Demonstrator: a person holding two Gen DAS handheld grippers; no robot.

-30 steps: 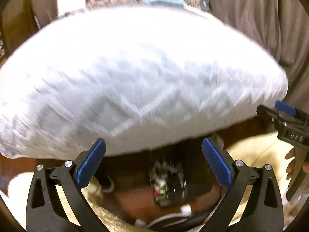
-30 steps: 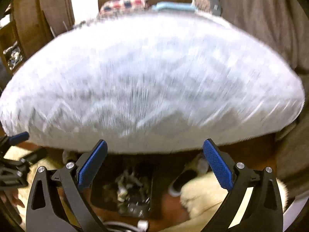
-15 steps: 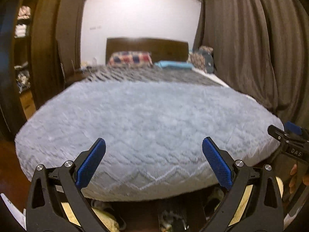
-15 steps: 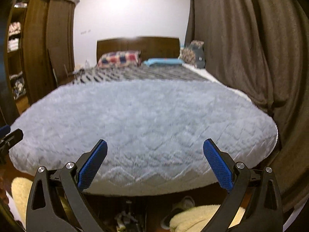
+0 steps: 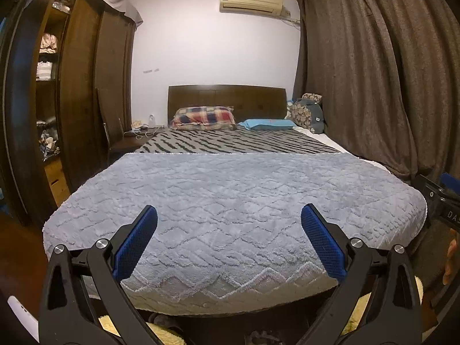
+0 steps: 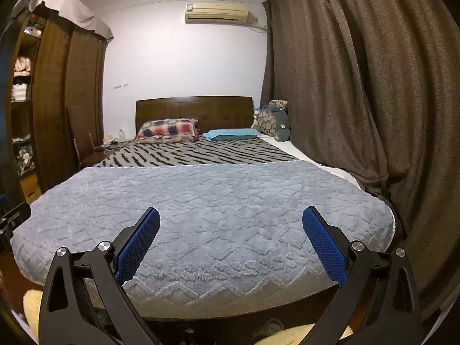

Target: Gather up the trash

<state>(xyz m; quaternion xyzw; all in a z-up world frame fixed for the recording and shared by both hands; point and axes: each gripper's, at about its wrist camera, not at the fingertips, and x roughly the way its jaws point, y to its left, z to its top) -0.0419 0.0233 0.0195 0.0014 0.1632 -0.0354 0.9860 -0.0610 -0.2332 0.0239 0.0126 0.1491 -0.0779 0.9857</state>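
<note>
My left gripper (image 5: 229, 215) is open, its blue pads spread wide with nothing between them, raised over the foot of a bed. My right gripper (image 6: 231, 217) is open and empty too, level with the same bed end. Each gripper shows at the edge of the other's view: the right gripper (image 5: 440, 198) at the far right, the left gripper (image 6: 11, 218) at the far left. No piece of trash shows on the grey-blue plush blanket (image 5: 230, 201) (image 6: 207, 207). Dark clutter (image 5: 256, 337) lies under the bed, too dim to identify.
Beyond the blanket lie a striped cover (image 5: 230, 142), a plaid pillow (image 5: 202, 118) and a blue pillow (image 5: 267, 123) against a wooden headboard (image 6: 195, 109). A dark wardrobe (image 5: 80, 95) stands left, brown curtains (image 6: 359, 86) right. Cream fluffy rugs (image 6: 290, 336) lie on the floor.
Both grippers have lifted and tilted up from looking down at the floor under the bed to looking level across it. Both stayed open and empty.
</note>
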